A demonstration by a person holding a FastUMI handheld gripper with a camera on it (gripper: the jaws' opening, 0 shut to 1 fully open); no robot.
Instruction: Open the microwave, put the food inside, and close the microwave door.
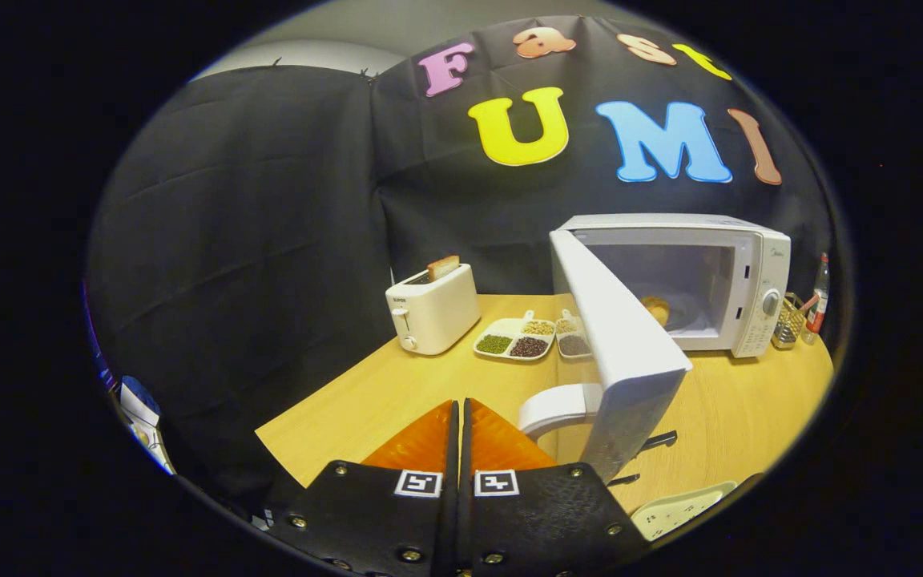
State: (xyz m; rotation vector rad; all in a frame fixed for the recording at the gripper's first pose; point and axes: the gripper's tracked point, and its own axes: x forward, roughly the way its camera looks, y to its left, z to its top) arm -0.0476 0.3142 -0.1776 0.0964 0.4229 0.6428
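While open, microwave (pixel 718 272) with food (pixel 656 309).

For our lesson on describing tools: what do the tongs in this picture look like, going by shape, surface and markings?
The tongs are two wedge-shaped fingers tapering forward to meet at a thin seam. Each sits on a dark, textured plate fixed with small round screws. A square black-and-white marker tag sits on each plate near the seam.

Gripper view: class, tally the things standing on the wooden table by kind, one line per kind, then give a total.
Microwave, door open, food inside: 1
Toaster with bread: 1
Divided trays of beans: 2
Bottle: 1
Wire basket: 1
Total: 6
The gripper is shut, holding nothing, beside the door handle.
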